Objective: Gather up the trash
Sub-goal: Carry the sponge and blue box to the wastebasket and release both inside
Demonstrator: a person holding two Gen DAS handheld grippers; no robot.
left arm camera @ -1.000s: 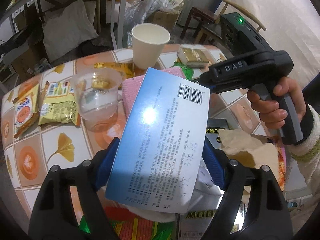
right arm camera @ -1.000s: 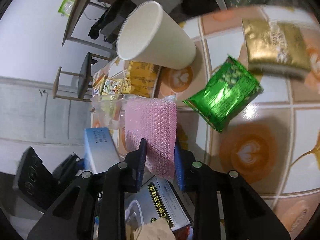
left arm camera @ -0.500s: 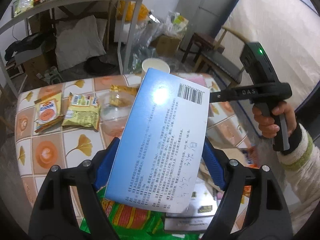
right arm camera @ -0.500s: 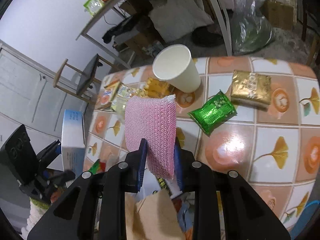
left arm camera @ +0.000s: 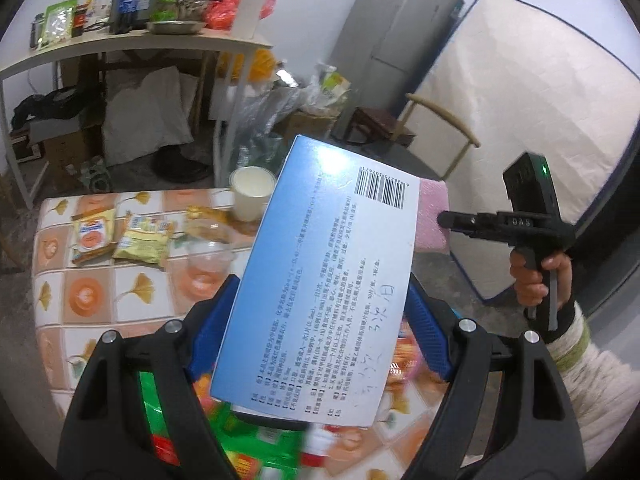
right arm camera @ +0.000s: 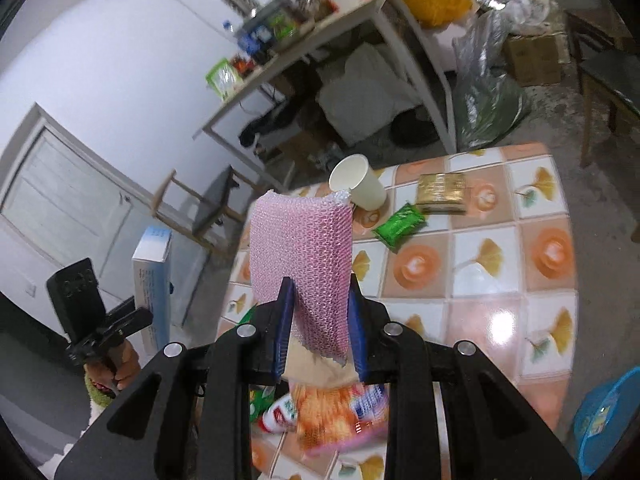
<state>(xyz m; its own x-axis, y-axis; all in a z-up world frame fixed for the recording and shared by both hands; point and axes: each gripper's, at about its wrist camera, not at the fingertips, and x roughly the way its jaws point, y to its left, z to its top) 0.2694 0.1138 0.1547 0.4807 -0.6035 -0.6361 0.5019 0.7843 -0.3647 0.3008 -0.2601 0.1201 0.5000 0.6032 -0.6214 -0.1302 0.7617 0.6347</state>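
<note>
Cluttered storeroom walls, a loaded shelf table and a leaning mattress ring the tiled table (left arm camera: 92, 300), whose orange-and-white top bears most of the litter.

Both grippers are above it, each loaded. The left gripper (left arm camera: 320, 320) has its jaws spread wide and clamped across the short sides of a blue box (left arm camera: 320, 280), whose long axis runs away from the jaws toward 1 o'clock in the left wrist view. The right gripper (right arm camera: 320, 320) has its jaws close together, pinching the lower end of a pink bubble-wrap pouch (right arm camera: 300, 264) that stands up toward 12 o'clock in the right wrist view.

Still on the table: a paper cup (right arm camera: 358, 186) at 12 o'clock, a green packet (right arm camera: 400, 226) and a gold packet (right arm camera: 442, 194) toward 1 o'clock, and in the left view 2 yellow snack packets (left arm camera: 120, 236) at 10 o'clock beside a clear plastic cup (left arm camera: 208, 264). What either cup holds I cannot tell. More wrappers lie blurred just below both grippers.

A blue basin (right arm camera: 604, 420) shows at 4 o'clock in the right view, off the table edge; its contents are unclear. If it is the bin, the right hand looks nearer, so I judge the pouch would go first.
</note>
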